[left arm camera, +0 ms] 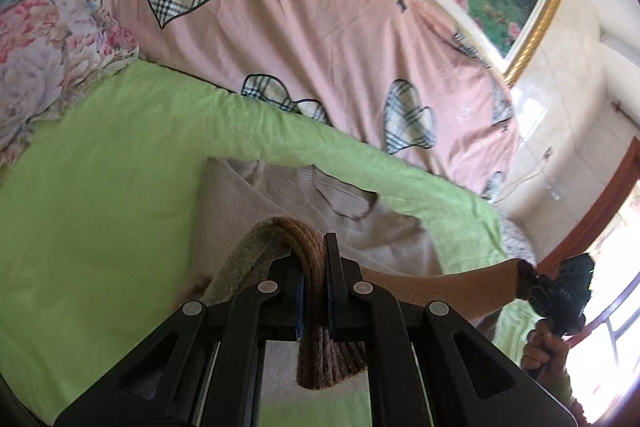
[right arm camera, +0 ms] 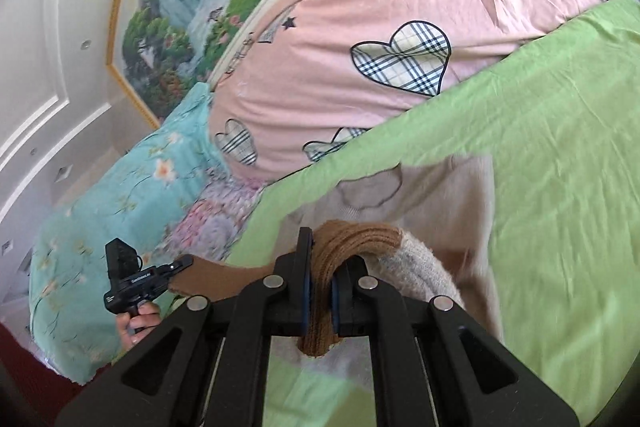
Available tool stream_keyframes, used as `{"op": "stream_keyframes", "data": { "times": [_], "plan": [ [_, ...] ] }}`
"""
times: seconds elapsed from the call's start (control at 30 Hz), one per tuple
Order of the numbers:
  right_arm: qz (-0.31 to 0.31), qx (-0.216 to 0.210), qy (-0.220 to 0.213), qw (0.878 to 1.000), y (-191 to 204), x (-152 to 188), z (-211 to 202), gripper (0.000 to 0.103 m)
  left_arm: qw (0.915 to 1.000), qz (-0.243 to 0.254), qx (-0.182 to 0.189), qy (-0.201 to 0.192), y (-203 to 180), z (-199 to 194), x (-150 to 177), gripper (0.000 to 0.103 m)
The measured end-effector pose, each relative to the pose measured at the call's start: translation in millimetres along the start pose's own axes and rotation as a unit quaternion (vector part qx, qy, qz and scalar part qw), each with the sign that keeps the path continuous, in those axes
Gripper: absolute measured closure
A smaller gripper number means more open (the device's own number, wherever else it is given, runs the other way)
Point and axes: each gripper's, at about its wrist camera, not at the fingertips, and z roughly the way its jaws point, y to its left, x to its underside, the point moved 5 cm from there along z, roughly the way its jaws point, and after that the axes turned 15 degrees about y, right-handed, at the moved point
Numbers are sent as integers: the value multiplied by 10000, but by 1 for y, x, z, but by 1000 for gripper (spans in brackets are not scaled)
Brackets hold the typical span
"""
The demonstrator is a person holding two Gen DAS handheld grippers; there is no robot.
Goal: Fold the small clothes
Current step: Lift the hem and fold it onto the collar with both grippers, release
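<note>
I see a bed under a wrinkled green sheet (left arm camera: 100, 187), a pink heart-print quilt (left arm camera: 320, 47) behind (gilt-framed painting (right arm camera: 192, 7) above). Both grippers, left (left arm camera: 314, 267) and right (right arm camera: 322, 267), pinch the beige sweater's (left arm camera: 248, 203) ribbed brown hem (left arm camera: 440, 287).

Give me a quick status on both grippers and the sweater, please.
Left gripper and right gripper both shut on sweater's brown hem. Hem lifted off green sheet. Nothing in the way.

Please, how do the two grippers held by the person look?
Both the left gripper and the right gripper are matte black plastic, with angular linkage arms, round silver rivets and blue pads inside the fingers. The left one bears small white lettering on its body.
</note>
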Motion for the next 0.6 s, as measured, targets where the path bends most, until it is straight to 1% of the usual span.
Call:
{"op": "stream_keyframes", "data": {
  "times": [0.1, 0.2, 0.43, 0.6],
  "plan": [
    [141, 122, 59, 9998, -19, -23, 25, 95, 9999, -45, -79, 91, 7, 26, -19, 97],
    [290, 249, 149, 9992, -39, -37, 47, 95, 9994, -183, -208, 228, 21, 56, -31, 97],
    [565, 659, 500, 9950, -85, -54, 98, 95, 9958, -538, -424, 605, 62, 127, -50, 97],
    [725, 953, 620, 9909, -112, -55, 121, 95, 9925, -665, -569, 851, 77, 161, -51, 96]
  ]
}}
